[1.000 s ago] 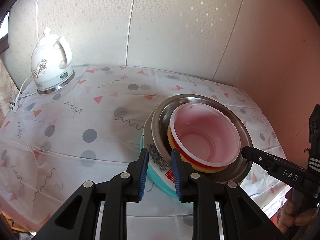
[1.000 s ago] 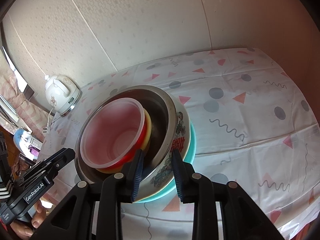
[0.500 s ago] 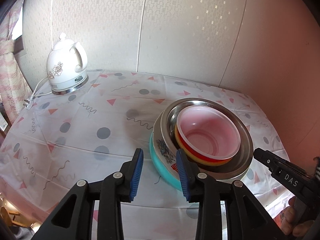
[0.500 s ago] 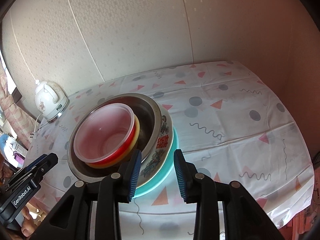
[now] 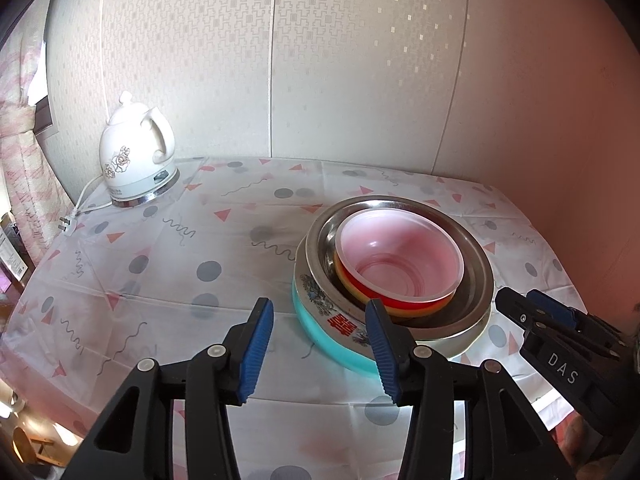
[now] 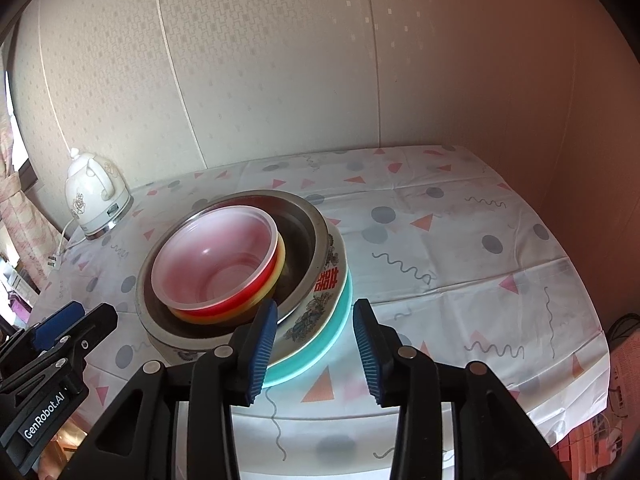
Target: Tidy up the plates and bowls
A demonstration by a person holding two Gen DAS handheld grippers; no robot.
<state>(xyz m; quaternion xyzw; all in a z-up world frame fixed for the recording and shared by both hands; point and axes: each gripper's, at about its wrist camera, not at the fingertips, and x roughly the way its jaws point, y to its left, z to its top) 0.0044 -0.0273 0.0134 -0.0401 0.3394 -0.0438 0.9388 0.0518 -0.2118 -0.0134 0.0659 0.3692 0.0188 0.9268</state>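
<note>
One nested stack stands on the table. A teal plate [image 5: 320, 334] [image 6: 340, 320] is at the bottom, then a white patterned bowl [image 5: 320, 300] [image 6: 320, 312], a steel bowl [image 5: 476, 256] [image 6: 304, 216], yellow and red bowls, and a clear plastic bowl [image 5: 400, 256] [image 6: 216, 260] on top. My left gripper [image 5: 318, 338] is open and empty, just short of the stack's near left rim. My right gripper [image 6: 315, 338] is open and empty, just short of the stack's near right rim. Each gripper shows at the edge of the other's view.
A white floral electric kettle [image 5: 134, 158] [image 6: 96, 200] stands on its base at the table's back left, its cord and plug trailing off the left side. The patterned tablecloth [image 5: 180, 248] [image 6: 460, 240] covers the table. Walls close the back and right.
Both grippers have drawn back from the stack and risen, and their jaws have opened wider. The stack has stayed in place.
</note>
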